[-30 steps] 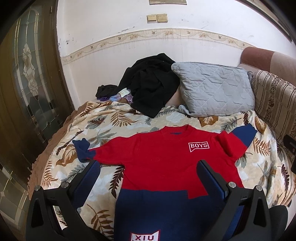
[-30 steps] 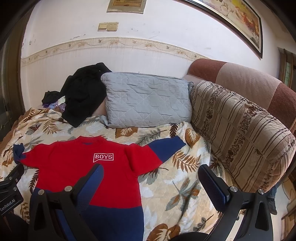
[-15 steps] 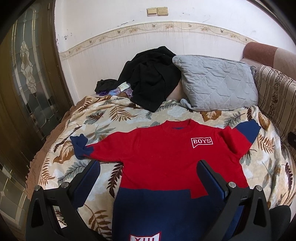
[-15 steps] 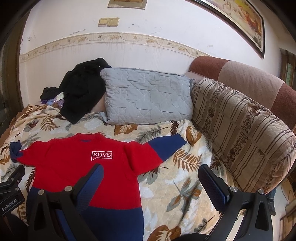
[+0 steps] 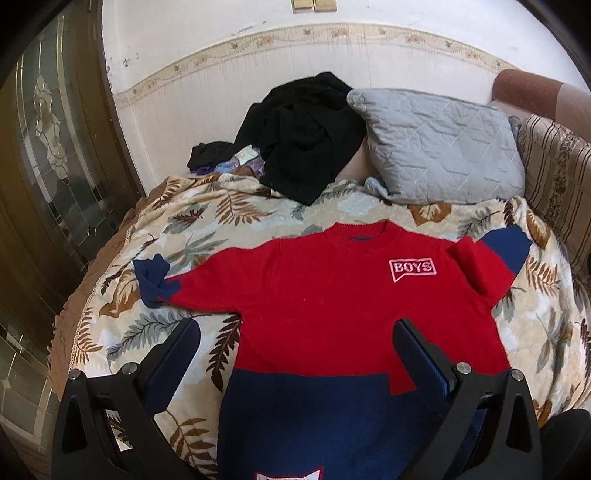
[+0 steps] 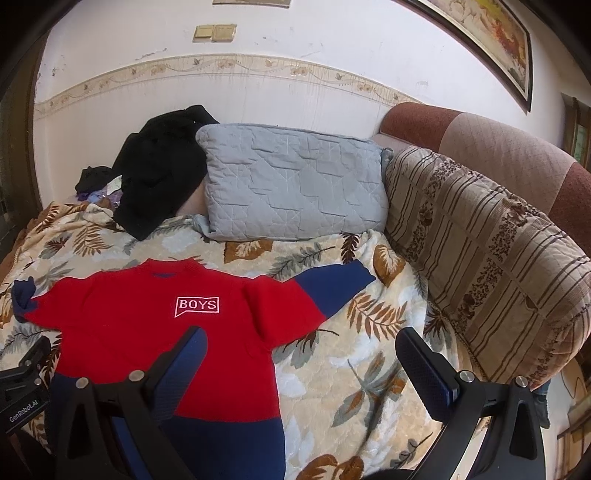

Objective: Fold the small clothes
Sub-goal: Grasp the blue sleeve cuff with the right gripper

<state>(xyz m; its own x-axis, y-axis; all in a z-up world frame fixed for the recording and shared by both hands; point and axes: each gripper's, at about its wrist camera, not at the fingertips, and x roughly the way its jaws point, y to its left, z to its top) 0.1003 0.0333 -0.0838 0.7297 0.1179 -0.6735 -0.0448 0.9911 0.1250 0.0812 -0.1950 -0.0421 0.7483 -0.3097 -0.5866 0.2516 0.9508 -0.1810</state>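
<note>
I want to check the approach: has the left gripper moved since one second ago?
Yes. The left gripper has tipped downward: the wall switches now sit at the top edge.

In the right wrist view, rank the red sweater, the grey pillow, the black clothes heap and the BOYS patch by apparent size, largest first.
1. red sweater, though nearness to the camera inflates it
2. grey pillow
3. black clothes heap
4. BOYS patch, clearly the smallest

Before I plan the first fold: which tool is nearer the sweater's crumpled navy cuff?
Left. The left tool hovers open just below that crumpled navy cuff; the right tool hovers open toward the opposite sleeve.
</note>
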